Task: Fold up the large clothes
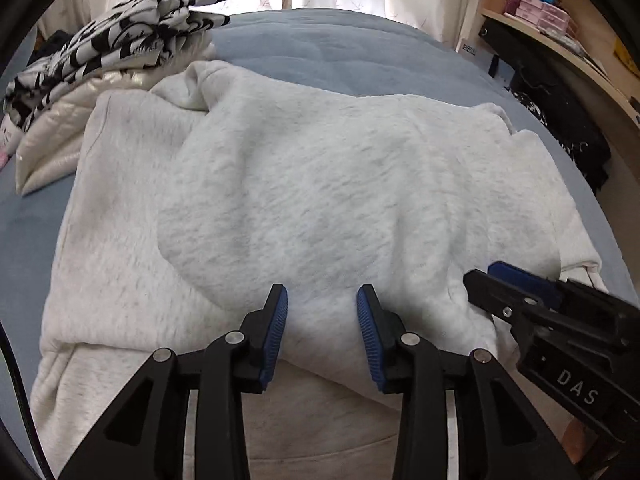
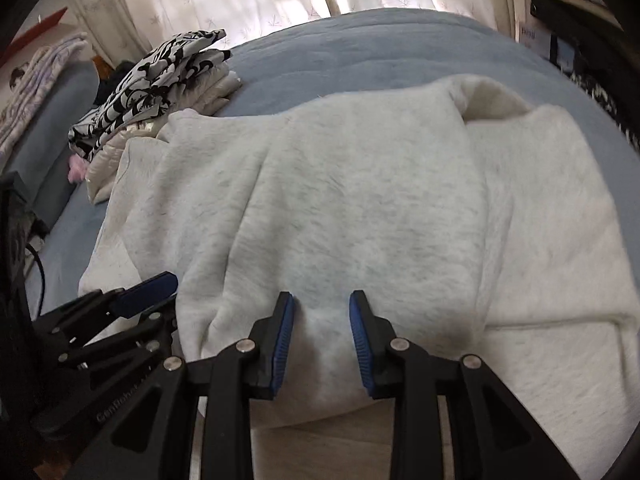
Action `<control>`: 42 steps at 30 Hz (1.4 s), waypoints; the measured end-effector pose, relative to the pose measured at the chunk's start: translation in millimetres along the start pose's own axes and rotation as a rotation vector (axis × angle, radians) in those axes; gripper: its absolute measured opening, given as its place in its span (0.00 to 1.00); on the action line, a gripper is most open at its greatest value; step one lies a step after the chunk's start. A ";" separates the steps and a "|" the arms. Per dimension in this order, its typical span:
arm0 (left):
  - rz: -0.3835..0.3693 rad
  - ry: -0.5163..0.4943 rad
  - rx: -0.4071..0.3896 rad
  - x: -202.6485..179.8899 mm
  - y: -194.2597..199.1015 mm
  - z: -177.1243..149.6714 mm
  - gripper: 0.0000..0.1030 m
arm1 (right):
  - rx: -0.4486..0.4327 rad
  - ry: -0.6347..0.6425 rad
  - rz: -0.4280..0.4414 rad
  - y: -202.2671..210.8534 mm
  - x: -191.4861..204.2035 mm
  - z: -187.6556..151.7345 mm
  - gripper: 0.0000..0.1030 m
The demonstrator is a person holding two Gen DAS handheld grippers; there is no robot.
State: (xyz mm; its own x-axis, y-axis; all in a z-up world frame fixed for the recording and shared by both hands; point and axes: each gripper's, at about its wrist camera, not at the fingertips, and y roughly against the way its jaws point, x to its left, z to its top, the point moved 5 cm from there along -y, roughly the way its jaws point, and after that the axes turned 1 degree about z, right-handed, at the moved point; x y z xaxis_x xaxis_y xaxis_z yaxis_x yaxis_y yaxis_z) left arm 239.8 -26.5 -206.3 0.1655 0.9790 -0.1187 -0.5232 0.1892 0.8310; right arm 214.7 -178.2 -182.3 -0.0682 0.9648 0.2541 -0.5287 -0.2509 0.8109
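A large pale grey sweatshirt [image 1: 300, 180] [image 2: 360, 200] lies spread over the blue bed cover [image 1: 340, 44] [image 2: 360, 44], with one thick layer folded over its middle. My left gripper [image 1: 322, 300] [image 2: 168, 292] has the near edge of that folded layer filling the gap between its blue pads, which press on it. Just to its right, my right gripper [image 2: 320, 300] [image 1: 486, 276] pinches the same edge, and creases run out from its pads. Both grippers point steeply down at the near side of the bed.
A pile of black-and-white patterned clothes [image 1: 120, 40] [image 2: 160, 68] rests on a shiny white jacket [image 1: 52, 140] at the far left of the bed. A wooden desk with boxes [image 1: 560, 40] and a dark garment [image 1: 560, 128] stand at the right. Curtains hang behind.
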 end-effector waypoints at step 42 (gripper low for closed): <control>0.150 0.104 -0.158 72.0 228.9 -117.7 0.62 | -0.143 -0.060 0.009 202.1 9.6 -117.8 0.29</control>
State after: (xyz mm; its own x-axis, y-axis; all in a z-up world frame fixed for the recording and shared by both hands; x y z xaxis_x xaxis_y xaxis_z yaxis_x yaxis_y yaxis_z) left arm 33.5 96.2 -88.7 -0.0061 0.9980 -0.0626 -0.6608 0.0430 0.7493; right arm 7.6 -210.4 -78.1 -0.0250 0.9549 0.2960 -0.6438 -0.2419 0.7260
